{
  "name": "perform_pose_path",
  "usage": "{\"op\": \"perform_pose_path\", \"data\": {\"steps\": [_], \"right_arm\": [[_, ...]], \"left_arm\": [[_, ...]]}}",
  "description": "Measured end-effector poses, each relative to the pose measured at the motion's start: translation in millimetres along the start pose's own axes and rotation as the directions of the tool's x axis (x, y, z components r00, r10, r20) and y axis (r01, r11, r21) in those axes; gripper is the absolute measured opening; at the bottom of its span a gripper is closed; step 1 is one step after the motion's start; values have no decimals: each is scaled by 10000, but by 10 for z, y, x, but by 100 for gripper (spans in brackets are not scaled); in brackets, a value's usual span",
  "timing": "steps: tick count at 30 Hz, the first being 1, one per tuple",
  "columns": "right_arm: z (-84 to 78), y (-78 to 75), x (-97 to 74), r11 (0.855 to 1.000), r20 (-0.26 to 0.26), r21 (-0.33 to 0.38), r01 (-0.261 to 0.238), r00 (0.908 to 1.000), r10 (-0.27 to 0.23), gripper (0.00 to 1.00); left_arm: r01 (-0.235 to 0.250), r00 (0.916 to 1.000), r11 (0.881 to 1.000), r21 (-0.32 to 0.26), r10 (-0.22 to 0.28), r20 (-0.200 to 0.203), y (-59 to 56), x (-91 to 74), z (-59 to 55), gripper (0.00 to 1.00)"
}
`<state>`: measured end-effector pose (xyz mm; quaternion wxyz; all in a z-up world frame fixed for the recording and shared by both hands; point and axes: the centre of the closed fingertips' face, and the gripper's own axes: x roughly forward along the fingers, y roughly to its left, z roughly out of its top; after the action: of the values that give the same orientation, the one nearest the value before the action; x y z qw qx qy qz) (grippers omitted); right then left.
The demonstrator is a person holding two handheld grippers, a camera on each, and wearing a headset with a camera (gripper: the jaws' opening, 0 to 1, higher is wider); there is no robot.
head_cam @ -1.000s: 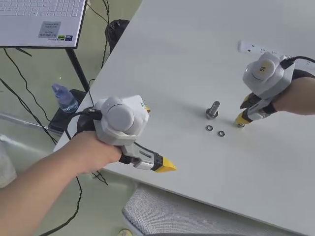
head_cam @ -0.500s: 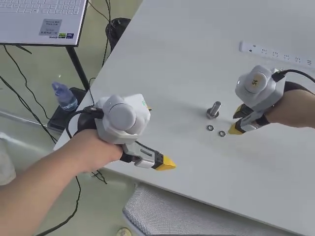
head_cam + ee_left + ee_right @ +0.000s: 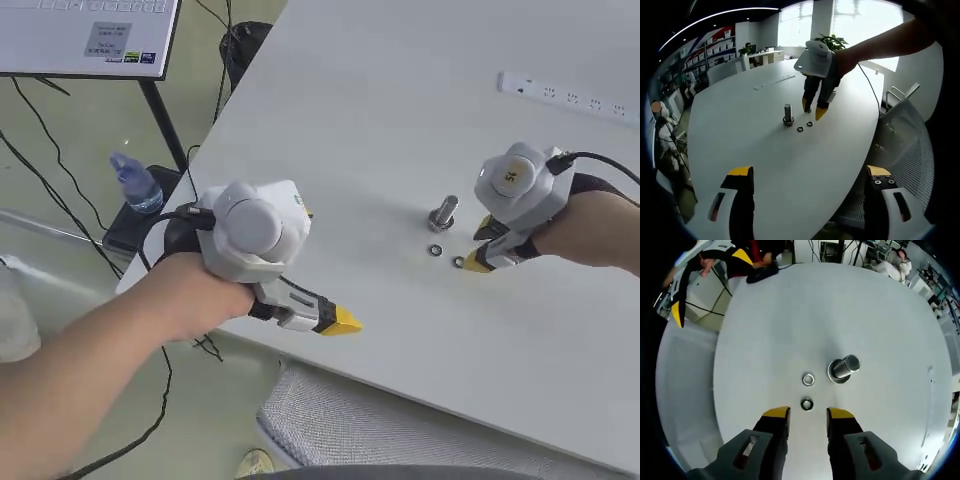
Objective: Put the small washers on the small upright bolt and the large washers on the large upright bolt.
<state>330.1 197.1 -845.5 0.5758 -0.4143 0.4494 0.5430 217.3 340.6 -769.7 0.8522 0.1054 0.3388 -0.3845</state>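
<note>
Hovering low over the worktop [image 3: 380,120], the right gripper [image 3: 807,416] has its jaws open and empty. The near washer [image 3: 807,403] lies flat just ahead of the gap between their yellow tips and is not yet gripped. Just beyond it a second washer [image 3: 808,379] also lies flat on the worktop, and beside that stands a bolt [image 3: 843,368], upright. Its shank looks bare. Whether the ring at its foot is its own head or a washer already on it I cannot tell, nor whether this is the small or the large bolt. The left gripper [image 3: 340,321] is held well apart, out past the worktop's near edge, with its jaws wide open and nothing in them. By my judgement the task is far from finished: at least these two washers are left to go onto a bolt, and the near washer looks to be the pick in hand.
</note>
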Motion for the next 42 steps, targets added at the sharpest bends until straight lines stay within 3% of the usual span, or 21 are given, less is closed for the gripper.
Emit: {"op": "perform_pose_path", "data": {"steps": [10, 24, 32, 37, 42], "right_arm": [[13, 5, 179, 9998, -44, -89, 165, 9999, -165, 29], [-55, -6, 251, 9999, -354, -53, 150, 9993, -151, 28], [-43, -18, 273, 9998, -220, -19, 179, 9996, -179, 27], [-41, -5, 267, 9998, -100, -39, 198, 9998, -198, 27], [-55, 9, 257, 9996, -204, -133, 234, 9995, -237, 19]], "left_arm": [[-28, 9999, 9999, -98, 27, -120, 3, 2, -48, 90], [37, 10000, 9999, -117, -38, -61, 22, 7, -33, 87], [128, 9997, 9999, -109, -130, -214, -6, -2, -90, 86], [128, 9999, 9998, -119, -129, -100, -10, 6, -65, 85], [147, 9999, 9998, -130, -148, -81, -26, 13, -78, 85]]}}
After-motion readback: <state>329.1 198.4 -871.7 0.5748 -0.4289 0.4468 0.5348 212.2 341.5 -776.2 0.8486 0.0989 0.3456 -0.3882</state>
